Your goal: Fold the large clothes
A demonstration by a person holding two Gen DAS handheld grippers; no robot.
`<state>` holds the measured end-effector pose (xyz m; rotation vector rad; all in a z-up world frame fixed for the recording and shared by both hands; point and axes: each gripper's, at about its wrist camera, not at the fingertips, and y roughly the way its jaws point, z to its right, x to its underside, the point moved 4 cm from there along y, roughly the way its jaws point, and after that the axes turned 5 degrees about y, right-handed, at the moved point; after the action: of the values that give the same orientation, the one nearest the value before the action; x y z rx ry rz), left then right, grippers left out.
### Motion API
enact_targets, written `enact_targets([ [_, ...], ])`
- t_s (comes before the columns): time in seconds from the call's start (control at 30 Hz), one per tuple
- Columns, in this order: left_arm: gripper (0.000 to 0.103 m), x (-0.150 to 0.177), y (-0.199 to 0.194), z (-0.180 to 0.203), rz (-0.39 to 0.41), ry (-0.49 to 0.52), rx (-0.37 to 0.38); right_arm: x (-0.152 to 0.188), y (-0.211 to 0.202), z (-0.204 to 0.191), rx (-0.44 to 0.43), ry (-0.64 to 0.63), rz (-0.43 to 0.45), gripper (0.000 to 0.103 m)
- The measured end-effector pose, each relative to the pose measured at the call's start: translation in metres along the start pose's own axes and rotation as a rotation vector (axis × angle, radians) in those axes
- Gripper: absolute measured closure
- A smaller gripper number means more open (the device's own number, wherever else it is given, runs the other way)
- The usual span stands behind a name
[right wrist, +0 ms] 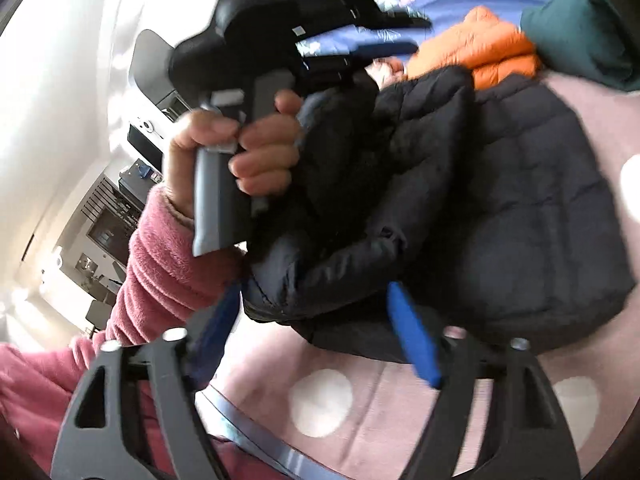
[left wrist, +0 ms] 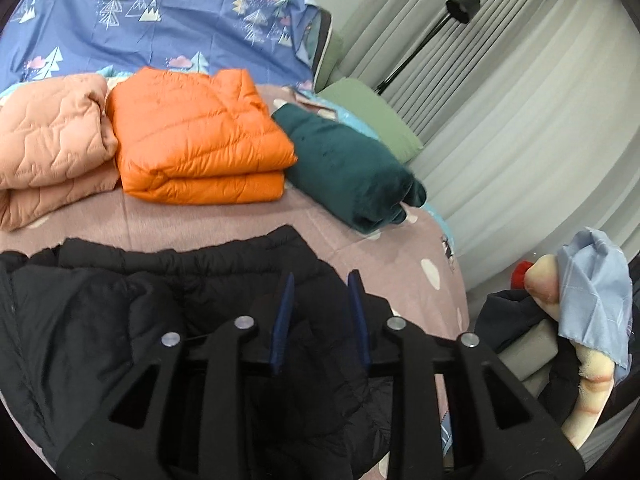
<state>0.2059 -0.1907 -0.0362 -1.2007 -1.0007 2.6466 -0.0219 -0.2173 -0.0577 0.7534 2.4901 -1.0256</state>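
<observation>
Three folded garments, peach [left wrist: 48,148], orange [left wrist: 196,140] and teal [left wrist: 352,172], lie at 12 o'clock on the bed [left wrist: 404,268], while the black jacket [left wrist: 160,320] at 6 o'clock remains partly folded beneath both hand-held grippers, left [left wrist: 322,320] narrowly parted, right [right wrist: 316,336] wide, neither gripping.

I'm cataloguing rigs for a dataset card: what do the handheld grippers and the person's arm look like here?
Both the left gripper and right gripper have matte black linkage arms with silver pivot bolts and thin blue finger pads. The bare left hand grips a grey handle; a fuzzy pink sleeve covers the arm.
</observation>
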Motion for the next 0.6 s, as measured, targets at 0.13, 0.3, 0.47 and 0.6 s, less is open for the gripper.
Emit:
enact_targets([
  [0.13,0.076,0.0,0.002,-0.009,-0.009,-0.039,0.025,-0.01,0.011,0.005,0.047,0.024,0.022,0.085],
  [0.3,0.071,-0.005,-0.034,-0.012,0.039,-0.022,0.004,-0.019,-0.017,0.03,0.121,0.062,0.118,0.095],
  [0.47,0.043,0.001,-0.109,-0.019,0.175,0.084,-0.12,-0.017,-0.051,0.047,0.152,0.095,0.183,0.095],
  [0.6,0.035,0.028,-0.12,-0.039,0.15,0.099,-0.201,-0.016,-0.074,0.071,0.187,0.138,0.248,0.095],
])
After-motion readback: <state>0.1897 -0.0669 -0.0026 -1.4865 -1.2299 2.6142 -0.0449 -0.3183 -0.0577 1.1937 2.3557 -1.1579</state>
